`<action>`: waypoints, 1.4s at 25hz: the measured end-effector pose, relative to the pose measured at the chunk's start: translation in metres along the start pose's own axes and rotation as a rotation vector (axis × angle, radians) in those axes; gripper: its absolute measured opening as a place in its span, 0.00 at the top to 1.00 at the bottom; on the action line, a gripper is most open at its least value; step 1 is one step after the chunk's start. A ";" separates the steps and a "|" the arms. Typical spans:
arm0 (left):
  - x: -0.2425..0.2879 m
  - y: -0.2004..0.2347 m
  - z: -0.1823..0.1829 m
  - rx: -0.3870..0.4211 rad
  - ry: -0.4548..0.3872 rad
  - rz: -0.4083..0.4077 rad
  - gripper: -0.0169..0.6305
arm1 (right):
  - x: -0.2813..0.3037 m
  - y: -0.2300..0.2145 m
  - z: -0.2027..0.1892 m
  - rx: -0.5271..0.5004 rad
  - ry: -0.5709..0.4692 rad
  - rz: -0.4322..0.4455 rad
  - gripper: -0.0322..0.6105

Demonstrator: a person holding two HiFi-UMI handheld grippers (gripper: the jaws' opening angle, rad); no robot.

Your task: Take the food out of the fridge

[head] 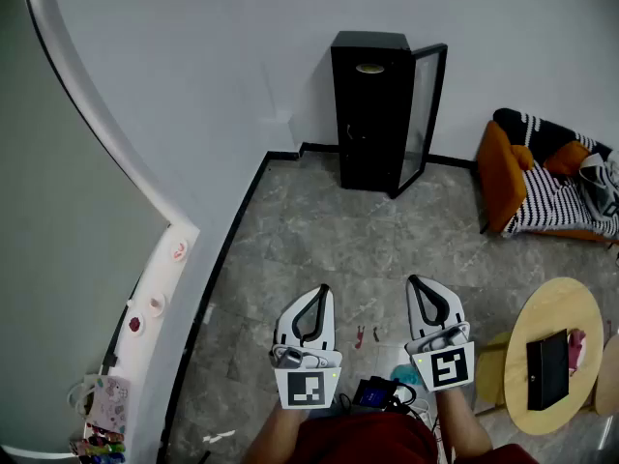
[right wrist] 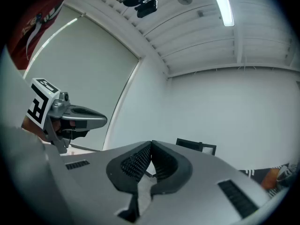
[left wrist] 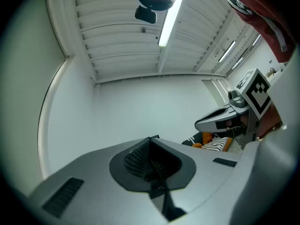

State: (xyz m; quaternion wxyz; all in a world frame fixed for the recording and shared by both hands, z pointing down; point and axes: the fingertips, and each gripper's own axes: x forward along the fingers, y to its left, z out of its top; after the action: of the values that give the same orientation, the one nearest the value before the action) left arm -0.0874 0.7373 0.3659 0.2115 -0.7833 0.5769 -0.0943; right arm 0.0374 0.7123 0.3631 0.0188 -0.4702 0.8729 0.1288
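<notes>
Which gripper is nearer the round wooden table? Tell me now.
Right. The right gripper sits just left of the round wooden table in the head view; the left gripper is farther left, beyond it.

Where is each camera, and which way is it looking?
Head view: on the person's head, facing down at floor and fridge; forearms, left gripper and right gripper show.
Left gripper view: on the left gripper, facing up along its shut jaws at wall and ceiling; red clothing shows.
Right gripper view: on the right gripper, facing the wall and fridge along shut jaws; red clothing shows.
Shared: head and right gripper views both show the fridge.
</notes>
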 end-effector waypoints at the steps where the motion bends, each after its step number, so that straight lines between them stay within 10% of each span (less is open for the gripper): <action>1: 0.002 -0.002 0.000 -0.008 -0.003 0.002 0.95 | 0.000 -0.003 -0.001 0.001 0.001 -0.001 0.92; 11: 0.033 -0.038 0.015 0.001 -0.013 0.007 0.95 | -0.014 -0.047 -0.012 0.026 -0.005 0.007 0.92; 14: 0.042 -0.050 0.016 -0.109 -0.026 0.041 0.95 | -0.019 -0.059 -0.017 0.044 -0.006 0.022 0.92; 20: 0.066 -0.066 0.019 -0.008 -0.010 -0.017 0.95 | -0.017 -0.077 -0.024 0.059 -0.002 0.021 0.92; 35: 0.187 -0.013 -0.034 -0.064 -0.038 -0.094 0.95 | 0.105 -0.109 -0.060 0.042 0.033 -0.032 0.92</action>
State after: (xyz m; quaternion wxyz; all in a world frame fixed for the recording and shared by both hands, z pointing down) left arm -0.0304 0.5560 0.3838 0.1925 -0.8176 0.5380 -0.0705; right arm 0.0743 0.5544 0.3823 0.0163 -0.4855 0.8681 0.1025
